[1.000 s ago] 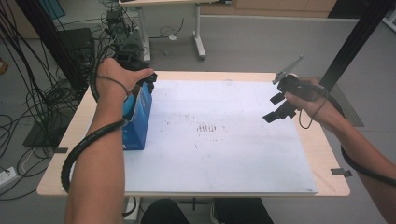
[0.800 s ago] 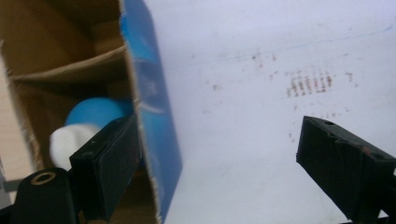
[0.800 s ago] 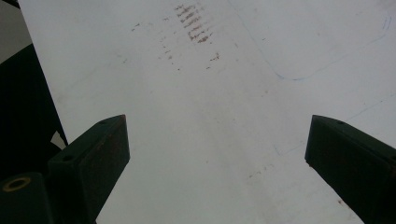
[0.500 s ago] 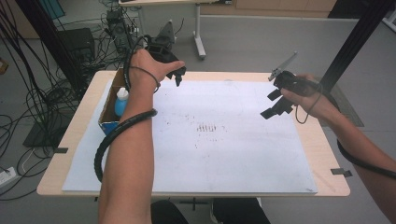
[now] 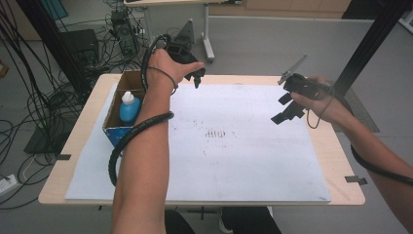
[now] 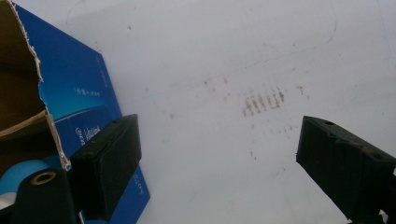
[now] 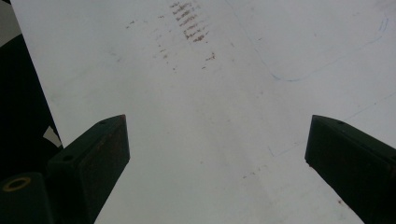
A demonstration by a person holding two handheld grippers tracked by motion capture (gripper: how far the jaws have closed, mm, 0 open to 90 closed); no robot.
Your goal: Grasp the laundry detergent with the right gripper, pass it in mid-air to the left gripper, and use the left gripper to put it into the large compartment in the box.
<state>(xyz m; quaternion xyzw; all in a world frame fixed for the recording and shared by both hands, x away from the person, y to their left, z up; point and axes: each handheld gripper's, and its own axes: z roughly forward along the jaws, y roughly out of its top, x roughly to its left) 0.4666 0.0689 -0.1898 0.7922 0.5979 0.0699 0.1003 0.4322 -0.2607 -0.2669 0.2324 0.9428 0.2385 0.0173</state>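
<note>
- Left gripper (image 5: 197, 78) — fingers apart, empty — hovers at the worktop's (image 5: 87, 124) far edge; the upright bottle (image 5: 129, 106) in the box (image 5: 118, 127) lies just left.
- Right gripper (image 5: 285, 107), fingers apart too, hangs well apart — the left is nearer.

Wooden table (image 5: 336, 161) stood on grey floor (image 5: 272, 44), white sheet (image 5: 253, 161) covering most of its top. Beyond table: second desk's white leg (image 5: 208, 36). Left of table: tangled black cables (image 5: 29, 112), power strip (image 5: 6, 184).
</note>
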